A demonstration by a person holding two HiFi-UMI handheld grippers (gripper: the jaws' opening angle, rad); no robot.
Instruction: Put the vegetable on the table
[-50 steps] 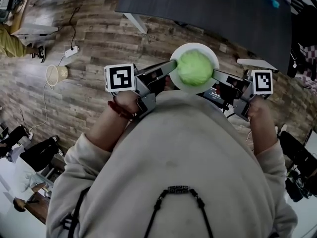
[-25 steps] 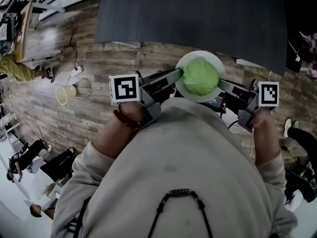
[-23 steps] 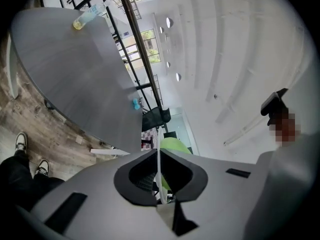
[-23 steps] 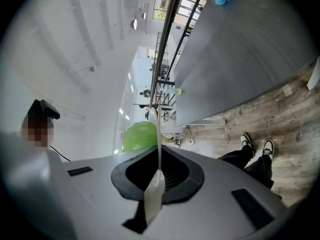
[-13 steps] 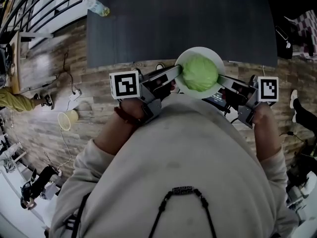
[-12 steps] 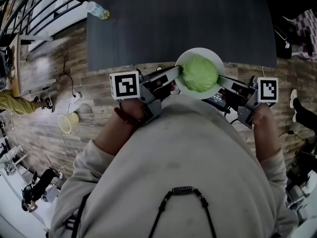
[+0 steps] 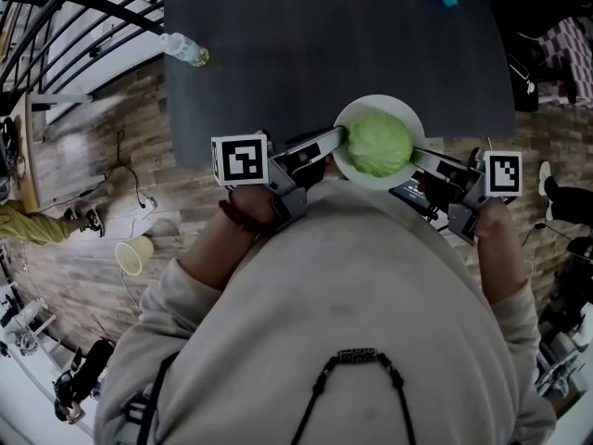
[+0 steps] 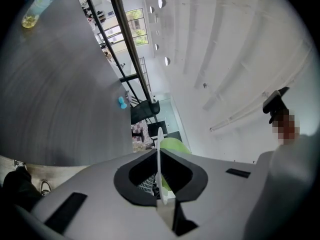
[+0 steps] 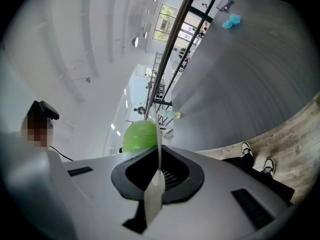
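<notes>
Carried forward: the plate point(image 7: 347, 162) with the cabbage point(image 7: 380, 143), together with the left hand-held gripper point(image 7: 343, 137) and the right hand-held gripper point(image 7: 416, 158) at its sides. Two seconds back, over bare floor point(image 7: 139, 156) and well short of the table point(image 7: 324, 44); now overlapping the table's near edge. Swung round as well, to face the table squarely instead of slanting off to the far right. Brought into sight a bottle point(image 7: 183, 49) near the table's far left corner. Left behind the cup point(image 7: 134, 254) on the floor: before, level with the left hand-held gripper; now nearer, to the left.
</notes>
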